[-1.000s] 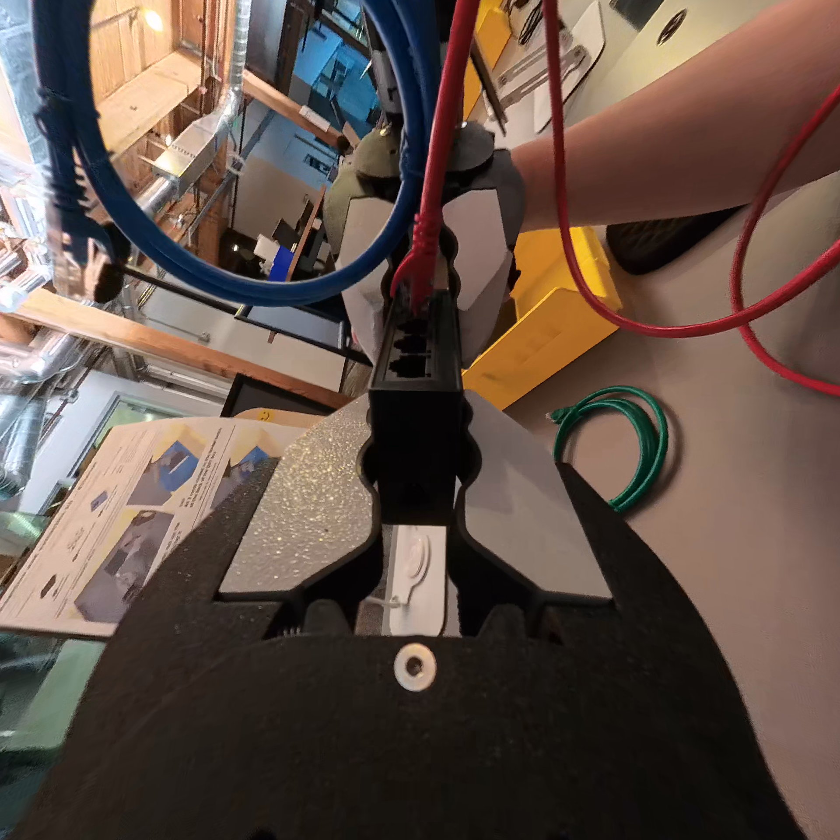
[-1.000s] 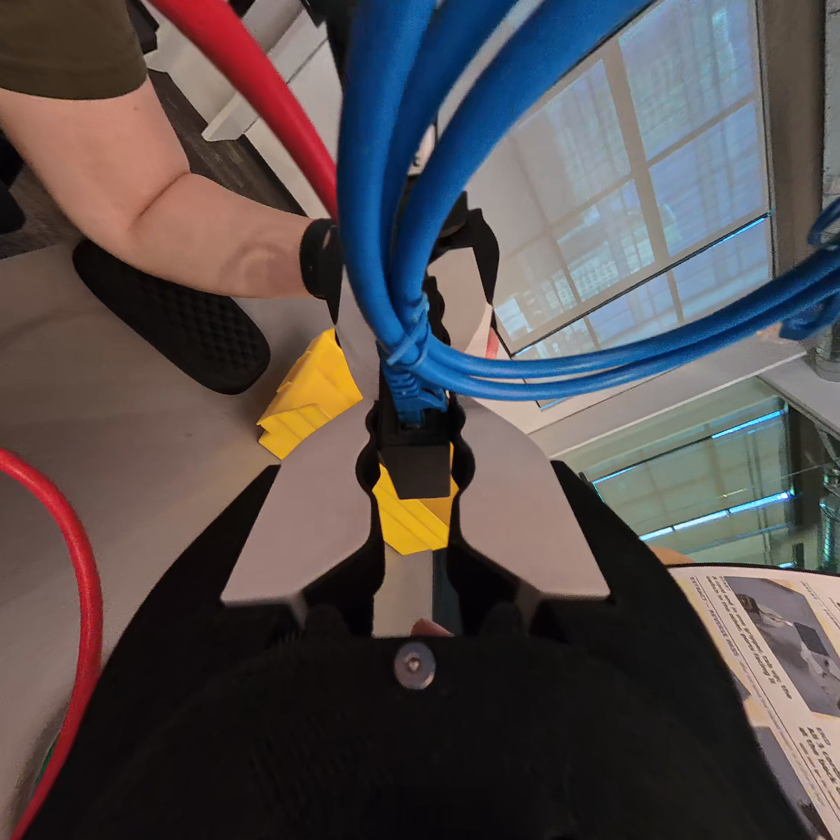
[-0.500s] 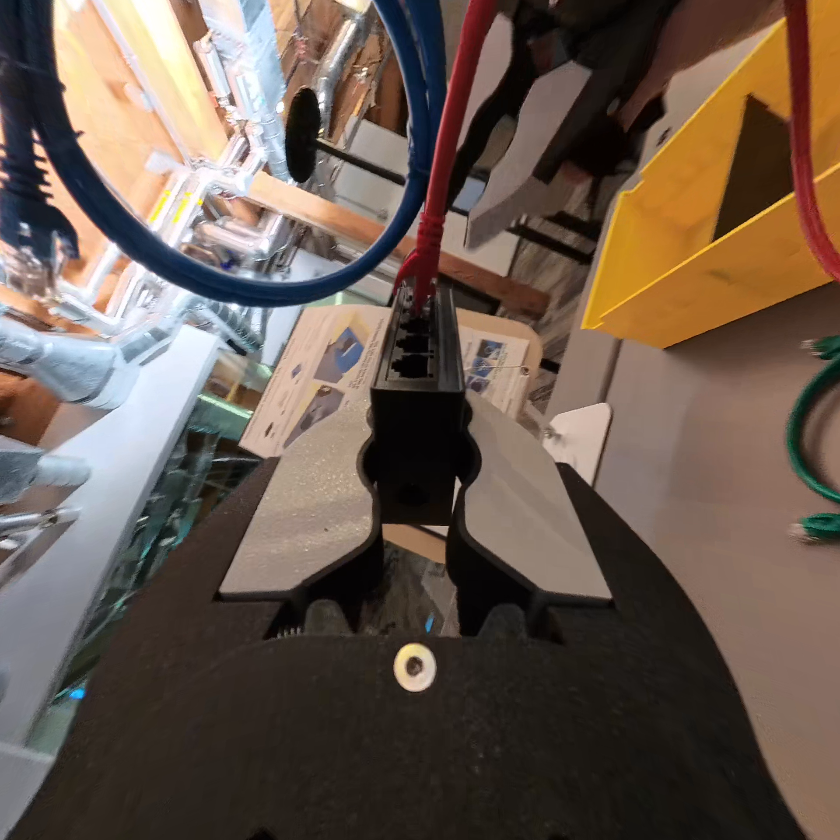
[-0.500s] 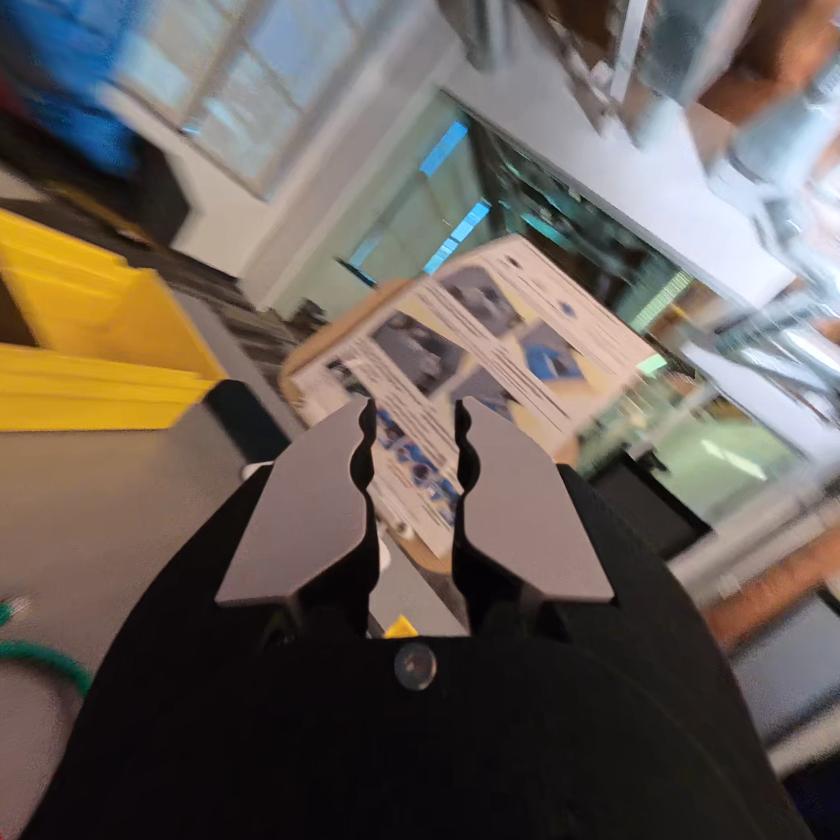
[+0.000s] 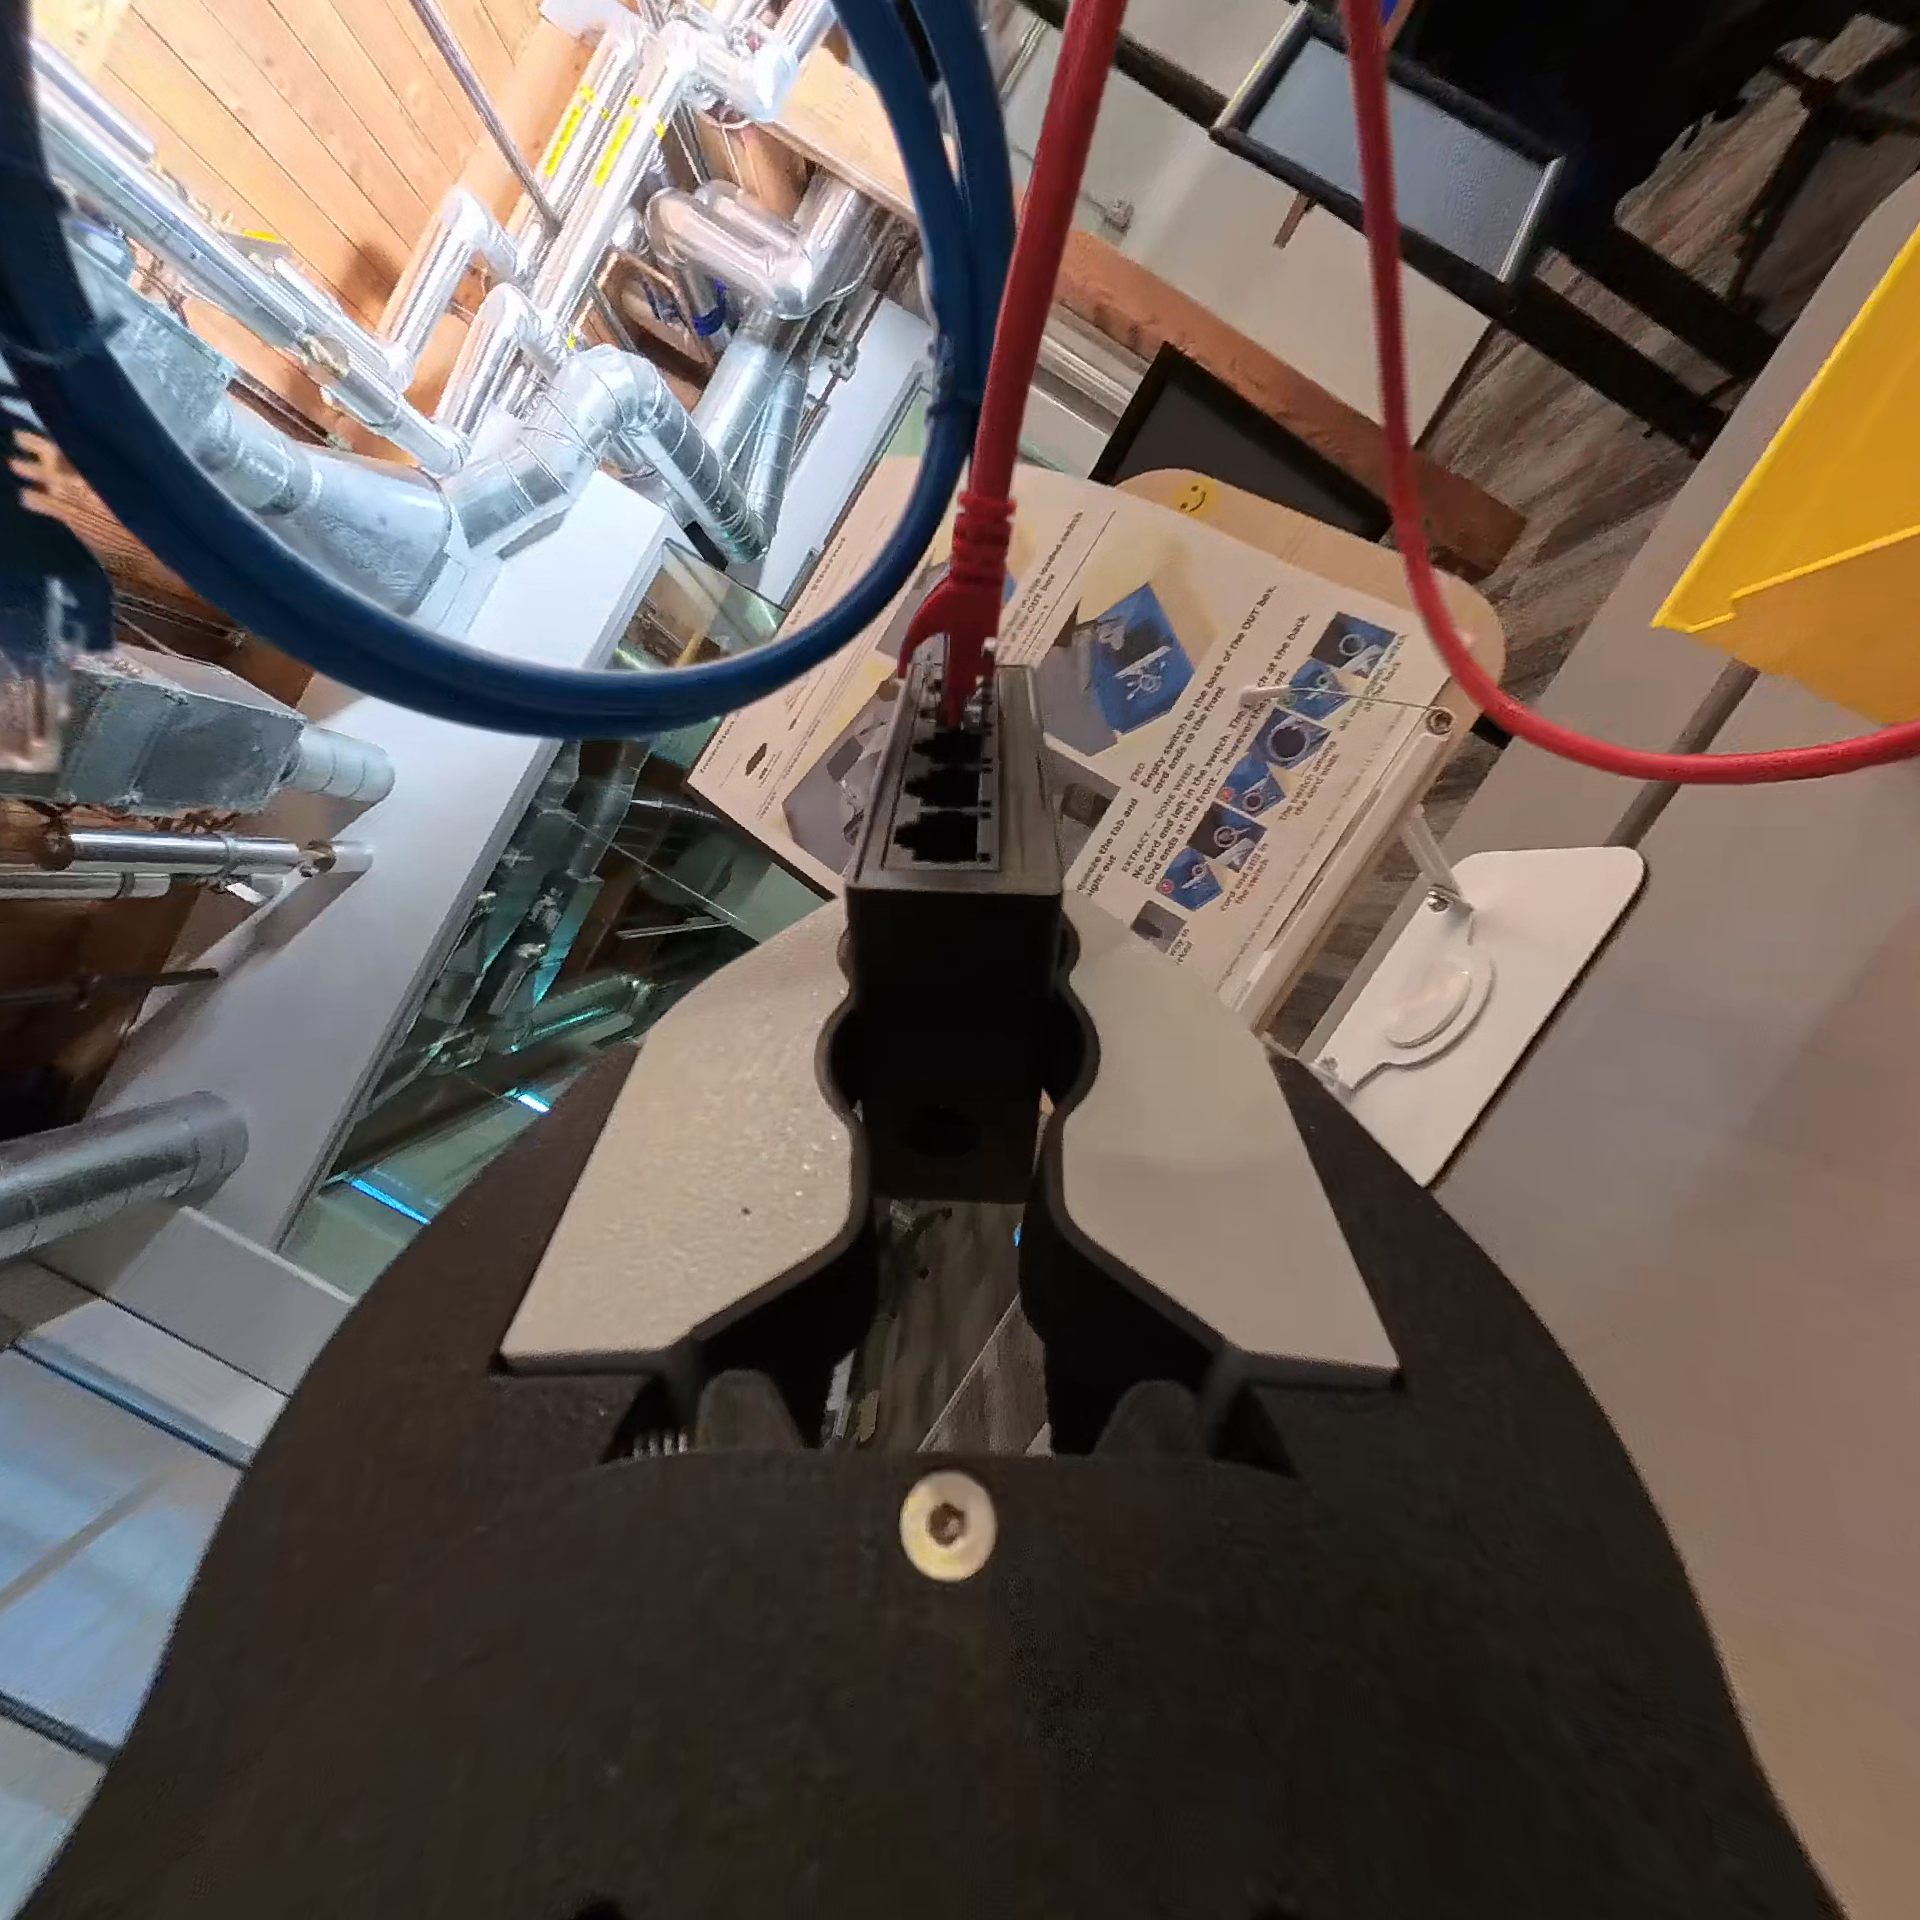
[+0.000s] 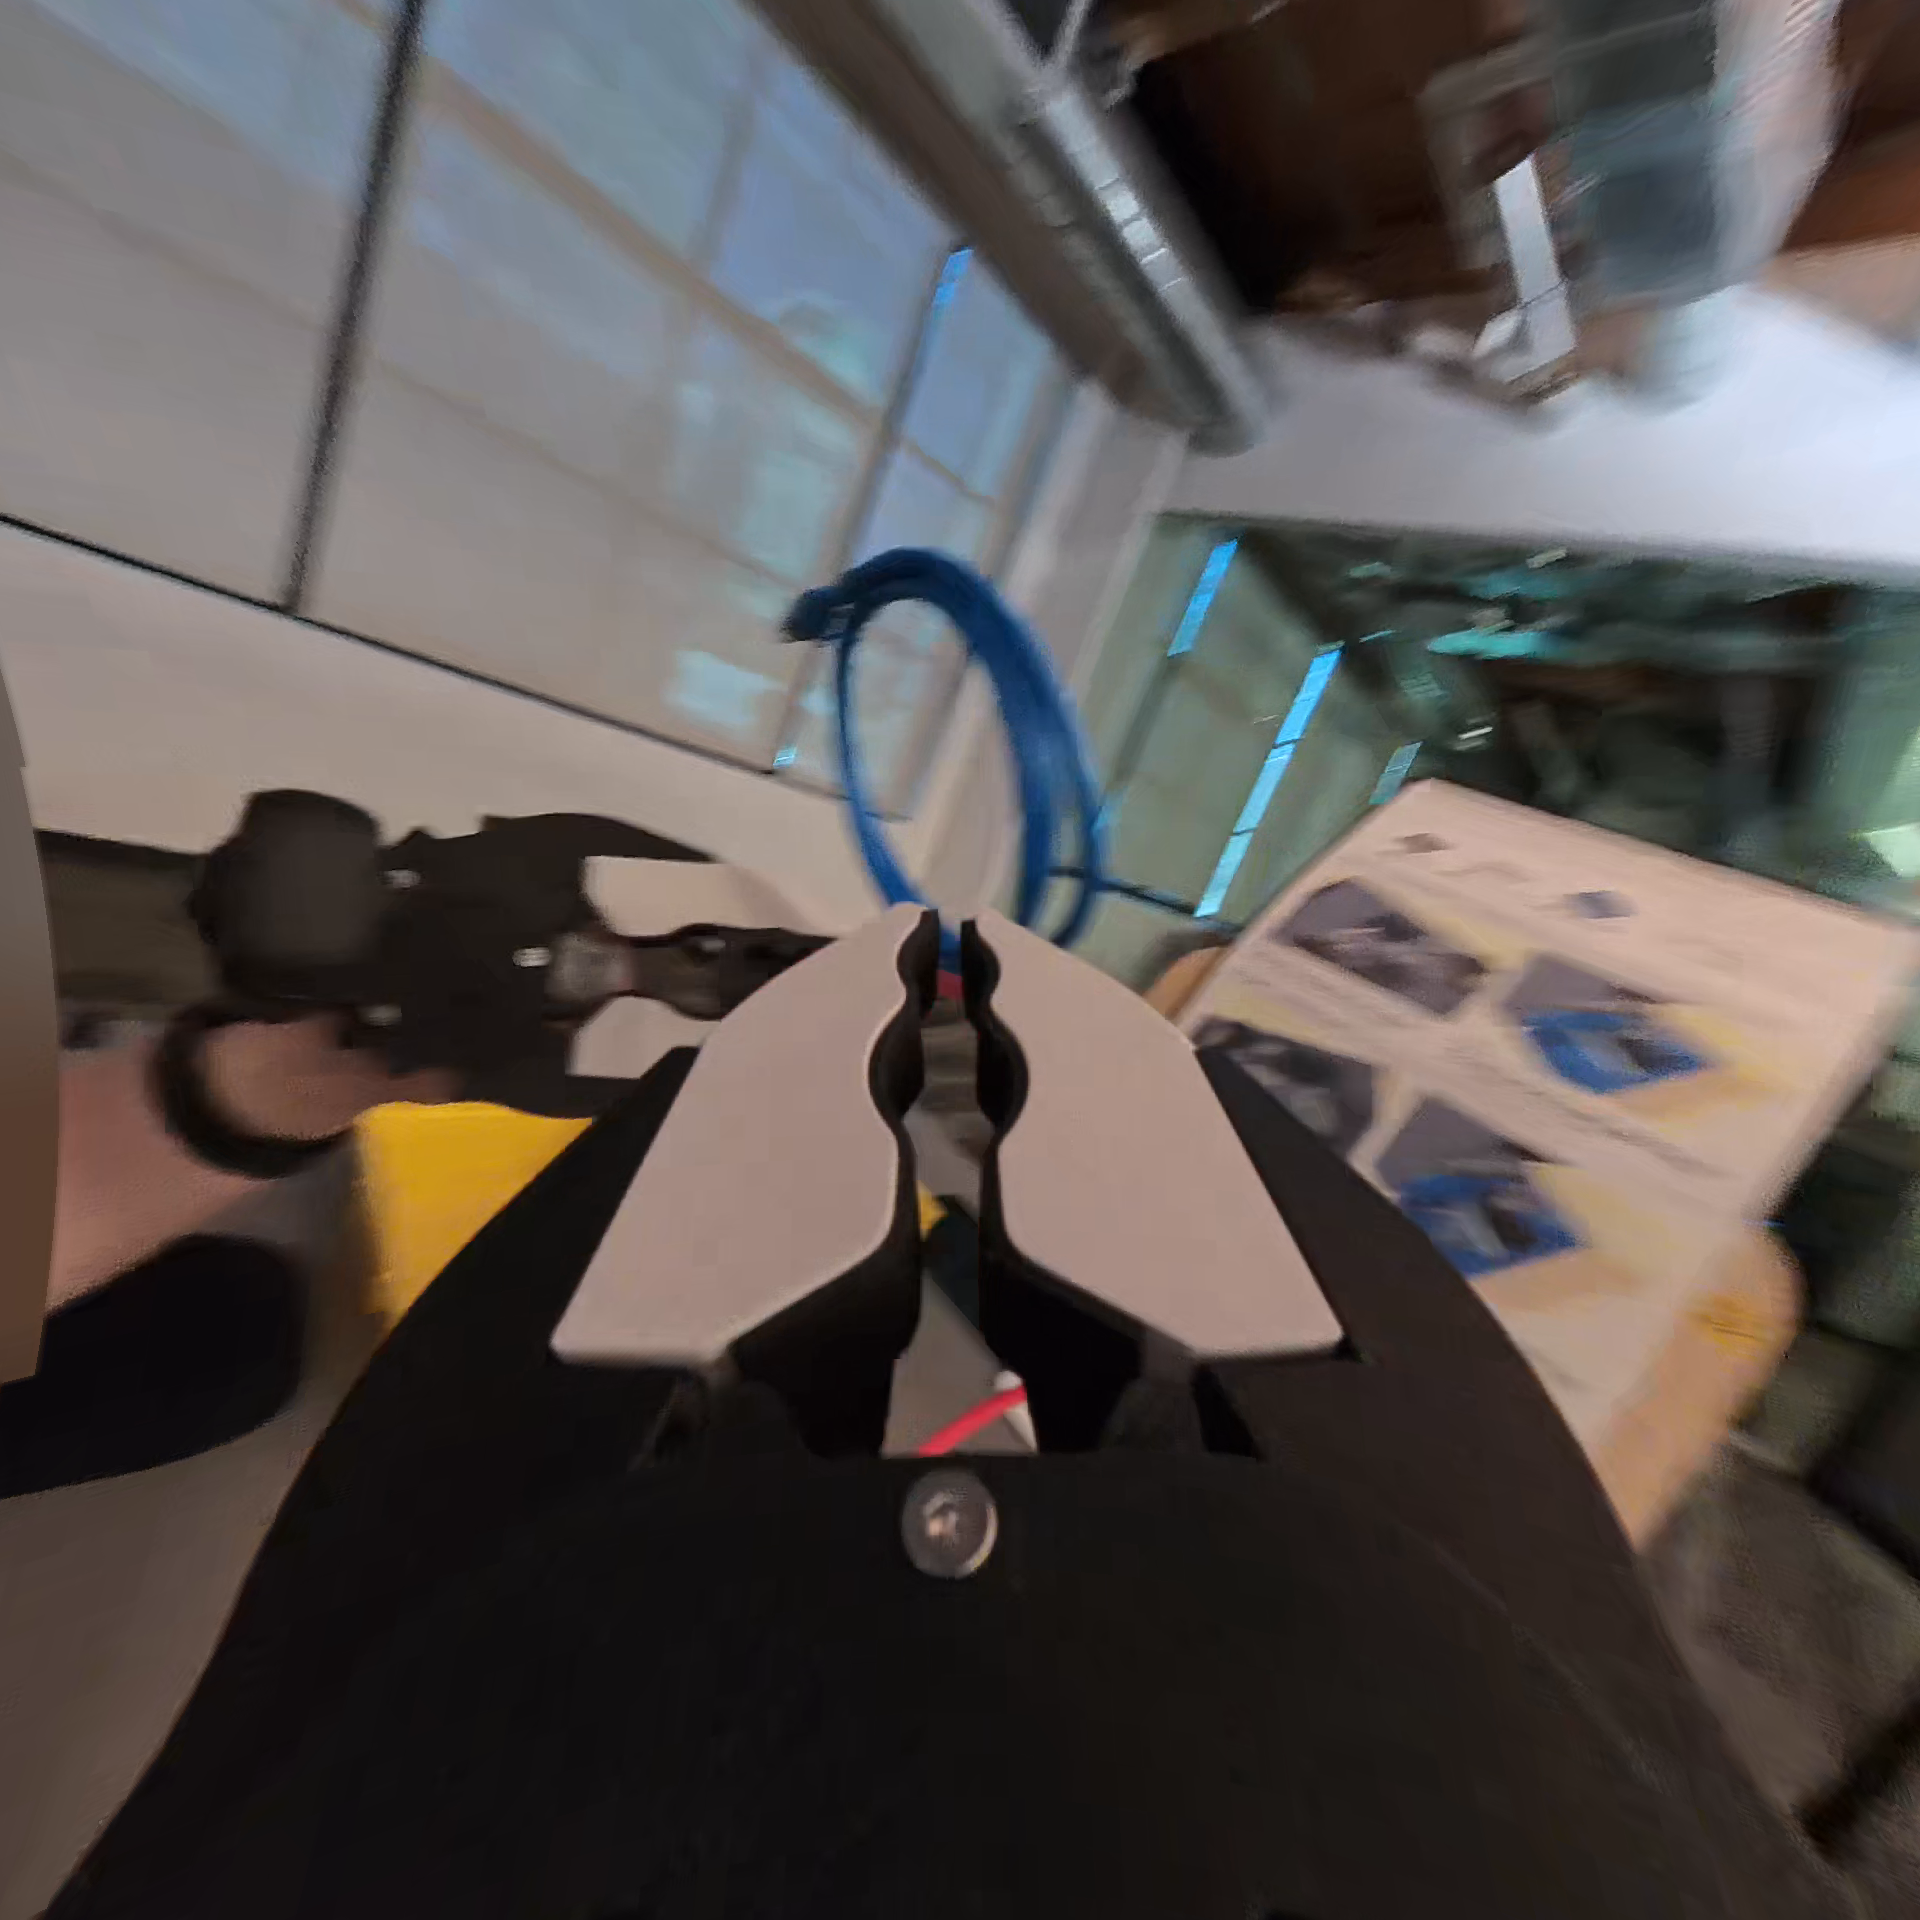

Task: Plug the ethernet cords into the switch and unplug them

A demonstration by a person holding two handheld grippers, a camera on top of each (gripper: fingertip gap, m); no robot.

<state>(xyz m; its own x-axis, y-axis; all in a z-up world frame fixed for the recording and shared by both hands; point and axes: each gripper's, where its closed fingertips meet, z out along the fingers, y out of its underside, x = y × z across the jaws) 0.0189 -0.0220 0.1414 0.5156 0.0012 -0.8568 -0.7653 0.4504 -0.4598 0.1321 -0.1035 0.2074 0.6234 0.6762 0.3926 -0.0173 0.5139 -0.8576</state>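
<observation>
Left gripper pinches the black switch between its grey fingers, held off the table, port row facing the camera and running away from it. Red cord is plugged into the far end of the port row; its boot sits just above the switch, cord goes up out of frame. A second run of red cord loops down on the right and exits at the right edge. The nearer ports show empty, three of them clearly. Blue cord hangs as a coiled loop upper left, behind and above the switch; whether its plug sits in a port cannot be told, since the red boot covers that end. One blue plug end dangles at the far left edge, blurred.

Behind the switch: instruction sheet on a white stand, grey table on the right, yellow bin at the right edge. Silver ducts and wood ceiling fill the upper left.

Right wrist view is motion-blurred. Right gripper has its fingers nearly pressed together, a thin gap only, nothing between them. Beyond its tips the blue cord loop hangs in the air. The left gripper shows side-on at left, well apart, with a hand behind it. A bit of red cord shows through the gap near the finger base. Yellow bin low left, instruction sheet on the right.
</observation>
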